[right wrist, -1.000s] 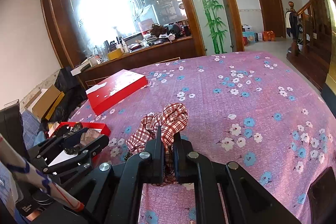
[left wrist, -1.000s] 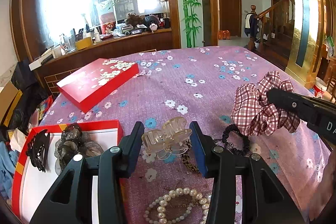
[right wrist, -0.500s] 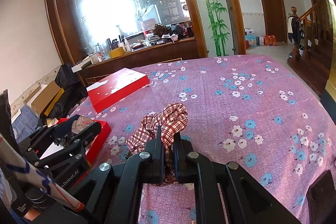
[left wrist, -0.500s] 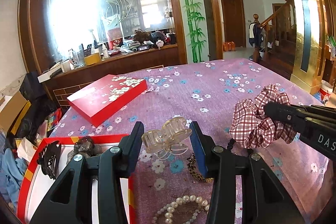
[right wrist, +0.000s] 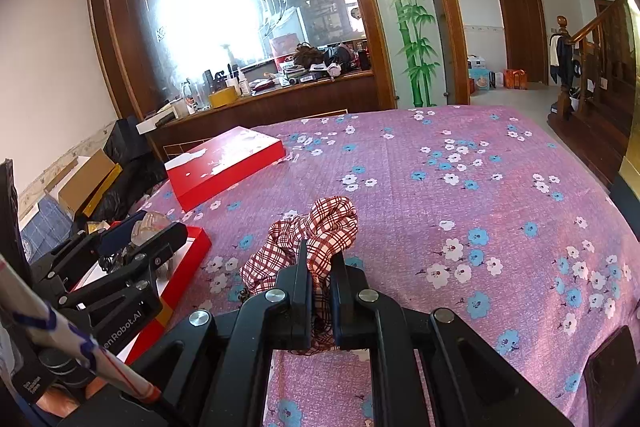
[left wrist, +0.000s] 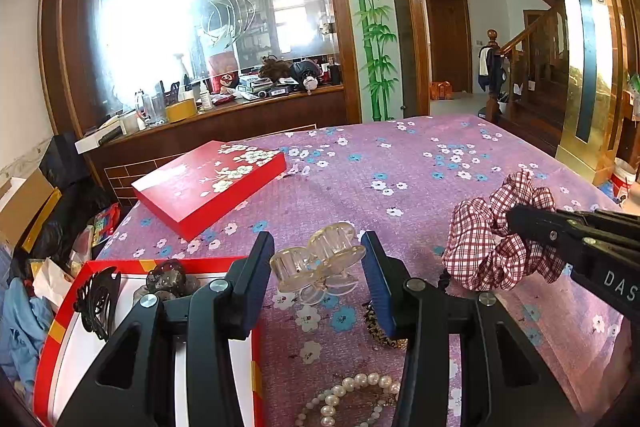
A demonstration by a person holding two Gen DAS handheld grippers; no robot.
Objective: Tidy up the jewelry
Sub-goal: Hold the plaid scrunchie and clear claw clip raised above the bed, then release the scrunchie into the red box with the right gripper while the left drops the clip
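My left gripper [left wrist: 318,259] is shut on a clear plastic hair claw [left wrist: 318,261] and holds it above the purple flowered cloth, beside the open red box [left wrist: 64,331]. The box holds a black hair claw [left wrist: 96,301] and a dark grey clip [left wrist: 168,277]. My right gripper [right wrist: 321,263] is shut on a red plaid scrunchie [right wrist: 316,231], also in the left wrist view [left wrist: 486,247], lifted off the cloth. A pearl bracelet [left wrist: 348,403] and a leopard hair tie [left wrist: 380,327] lie below the left gripper.
The red box lid with white blossoms [left wrist: 210,183] lies at the table's far left. A wooden counter with clutter [left wrist: 224,99] stands behind the table. Bags and cardboard boxes [right wrist: 88,179] sit on the floor at the left.
My left gripper has risen and moved left with the clear claw, toward the red box. My right gripper has lifted a little with the scrunchie.
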